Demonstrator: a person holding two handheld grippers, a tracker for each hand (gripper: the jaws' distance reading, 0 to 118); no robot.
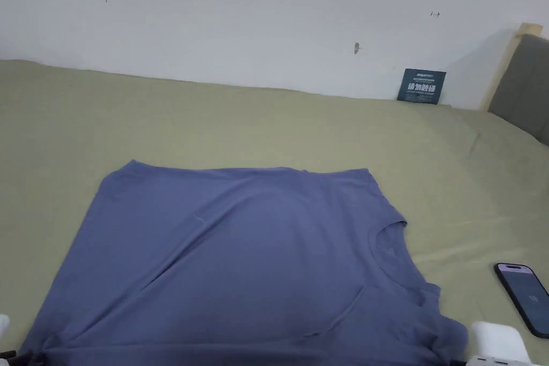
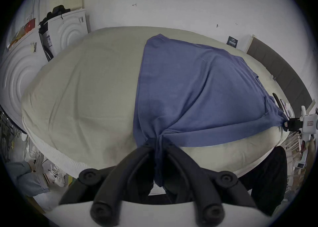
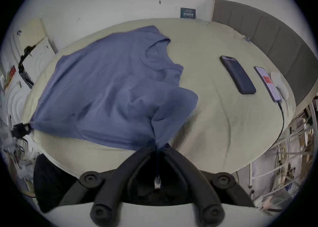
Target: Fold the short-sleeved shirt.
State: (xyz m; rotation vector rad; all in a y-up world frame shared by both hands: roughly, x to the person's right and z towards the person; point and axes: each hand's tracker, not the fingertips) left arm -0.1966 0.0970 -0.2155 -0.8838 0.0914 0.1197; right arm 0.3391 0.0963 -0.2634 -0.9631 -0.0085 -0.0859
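Pale green bedding [image 1: 268,120] spreads below a white wall, with the blue short-sleeved shirt [image 1: 241,254] lying across it, neckline toward the right. At the near left corner, the left gripper [image 2: 159,140] has both jaws pinched on bunched fabric (the cloth hangs down between them). The right gripper [image 3: 157,147] clamps the near right corner likewise. Farther right lies a dark phone [image 1: 524,296].

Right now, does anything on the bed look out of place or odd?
Two phones lie on the bed beside the shirt, near its collar side. They could hinder the fold. The shirt bunches where both grippers pinch it; otherwise nothing stands out.
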